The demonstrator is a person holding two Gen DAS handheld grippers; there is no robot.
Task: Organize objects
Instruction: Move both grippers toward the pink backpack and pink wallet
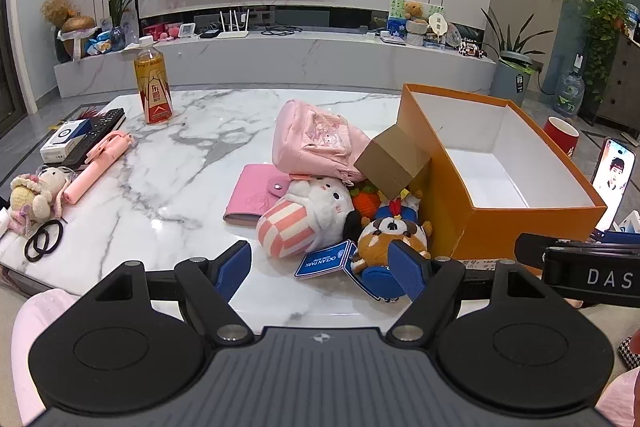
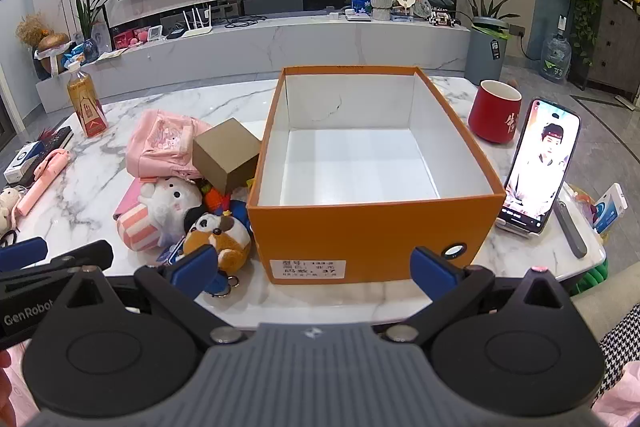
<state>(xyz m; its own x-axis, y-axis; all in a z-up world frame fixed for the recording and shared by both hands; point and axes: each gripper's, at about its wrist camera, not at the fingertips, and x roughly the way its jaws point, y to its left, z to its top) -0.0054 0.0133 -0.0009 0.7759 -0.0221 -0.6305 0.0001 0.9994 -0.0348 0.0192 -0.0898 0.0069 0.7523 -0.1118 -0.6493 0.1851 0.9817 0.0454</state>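
"OCEAN PARK" on blue tag (image 1: 323, 260)

The small brown carton (image 1: 394, 159) covers part of the orange knitted toy (image 1: 365, 201). The label (image 2: 308, 270) on the orange box (image 2: 372, 231) is too blurred to read. The phone (image 1: 614, 183) is partly cut off.

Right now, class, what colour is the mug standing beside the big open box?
Red, white inside: the mug shows best in the right wrist view.

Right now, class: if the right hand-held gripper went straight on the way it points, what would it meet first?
Most likely the orange box: its near wall sits squarely between the open fingers of the right hand-held gripper. Nothing shows in between, though depth is hard to judge.
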